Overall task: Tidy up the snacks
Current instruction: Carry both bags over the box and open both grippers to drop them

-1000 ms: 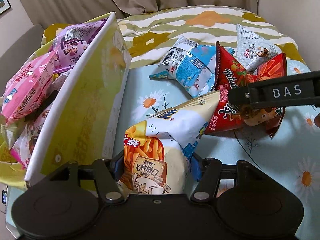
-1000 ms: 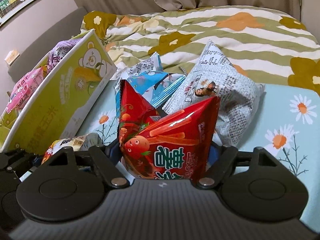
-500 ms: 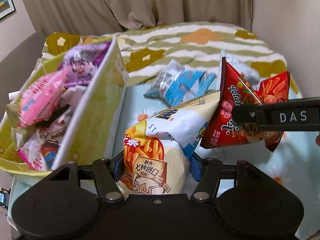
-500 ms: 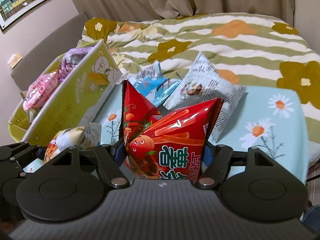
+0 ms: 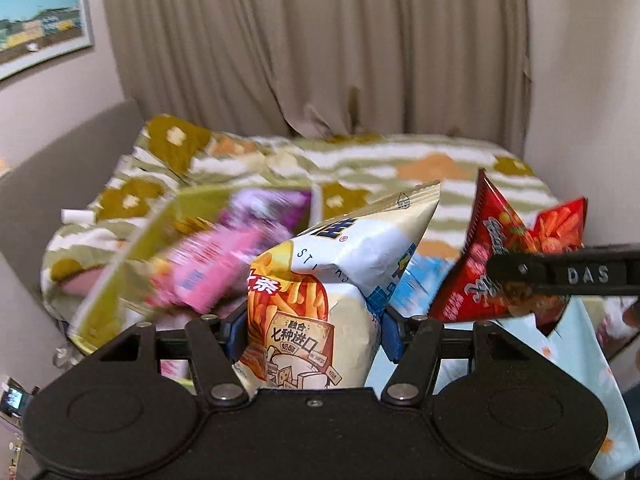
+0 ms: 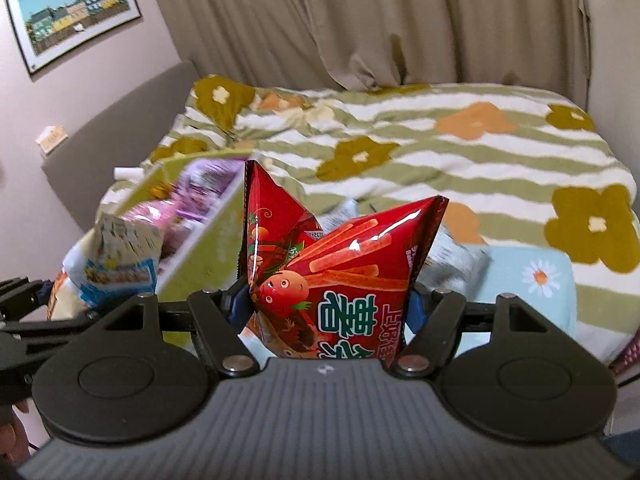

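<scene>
Left gripper (image 5: 312, 328): we are clamping its blue-padded jaws part-way closed on the waist of the white bag, holding it up off the bed and angled slightly downward.
White bag (image 5: 332, 280): we are seeing a puffy, crinkled foil pouch with a crimped top edge, printed with orange fries, the letters "STI" and Chinese characters.
Right gripper (image 6: 326, 308): we are gripping the red bag between the pads; the jaws have just been closing in on it and are now standing about half-way in.
Red bag (image 6: 340, 272): we are holding a glossy, pillow-shaped pouch, creased into two peaks, showing a tomato-faced cartoon, orange sticks and large green Chinese characters; in the left view it is hanging beside the white bag under a black bar reading "DAS".
Yellow-green box (image 6: 200, 256): we are looking at an open cardboard carton just beyond and left of both bags, blurred, with pink (image 5: 212, 276) and purple (image 5: 264, 212) packets inside.
Bed (image 6: 480, 148): we are facing a soft quilt with green stripes and olive and orange flowers.
Curtain (image 5: 320, 40): we are seeing beige pleated fabric hanging behind.
</scene>
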`<state>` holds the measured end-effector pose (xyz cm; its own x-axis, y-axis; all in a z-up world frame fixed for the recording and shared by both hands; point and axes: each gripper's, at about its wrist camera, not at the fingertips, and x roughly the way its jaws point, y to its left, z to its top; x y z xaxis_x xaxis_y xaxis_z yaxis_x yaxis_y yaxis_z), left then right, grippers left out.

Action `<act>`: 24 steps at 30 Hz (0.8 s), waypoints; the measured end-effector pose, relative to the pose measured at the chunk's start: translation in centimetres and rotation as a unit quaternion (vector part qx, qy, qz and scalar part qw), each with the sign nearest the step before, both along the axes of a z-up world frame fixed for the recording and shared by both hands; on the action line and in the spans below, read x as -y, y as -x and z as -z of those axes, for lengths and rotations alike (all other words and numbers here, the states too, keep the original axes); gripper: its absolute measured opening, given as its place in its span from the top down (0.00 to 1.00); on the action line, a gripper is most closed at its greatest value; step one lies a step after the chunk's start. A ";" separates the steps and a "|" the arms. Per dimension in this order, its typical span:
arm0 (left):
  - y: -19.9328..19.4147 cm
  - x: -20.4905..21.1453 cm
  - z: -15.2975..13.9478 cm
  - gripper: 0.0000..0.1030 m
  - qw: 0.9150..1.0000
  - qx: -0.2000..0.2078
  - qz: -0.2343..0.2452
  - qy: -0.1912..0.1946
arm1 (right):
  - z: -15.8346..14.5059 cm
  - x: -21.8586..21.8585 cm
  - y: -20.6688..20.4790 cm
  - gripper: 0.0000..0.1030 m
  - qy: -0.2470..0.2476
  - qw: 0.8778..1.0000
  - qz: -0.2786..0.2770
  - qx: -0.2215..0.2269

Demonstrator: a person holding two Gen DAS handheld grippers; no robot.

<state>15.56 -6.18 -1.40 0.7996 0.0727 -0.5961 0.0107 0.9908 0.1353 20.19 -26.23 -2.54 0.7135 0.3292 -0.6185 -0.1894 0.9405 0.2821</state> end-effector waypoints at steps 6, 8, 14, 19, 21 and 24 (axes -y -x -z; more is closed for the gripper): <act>-0.7 -5.7 -2.5 0.36 0.999 0.033 -0.022 0.000 | -2.9 -5.1 -0.2 0.16 -0.010 0.999 -0.020 0.028; -1.4 -7.9 -2.9 0.36 0.999 0.038 -0.023 0.001 | -3.7 -7.3 -0.3 0.16 -0.013 0.999 -0.021 0.035; -4.6 -14.1 -3.5 0.36 0.999 0.037 -0.020 0.010 | -4.7 -14.3 -1.1 0.16 -0.020 0.999 -0.012 0.029; -6.3 -17.5 -2.6 0.29 0.999 0.025 0.005 0.030 | -4.7 -18.7 -1.8 0.16 -0.018 1.000 0.009 0.019; -6.9 -18.4 -2.0 0.03 0.998 0.016 0.021 0.052 | -4.4 -20.0 -1.9 0.16 -0.015 1.000 0.022 0.011; -7.1 -19.7 -1.1 0.01 0.996 0.011 0.038 0.076 | -3.7 -21.2 -1.9 0.16 -0.008 0.999 0.041 0.001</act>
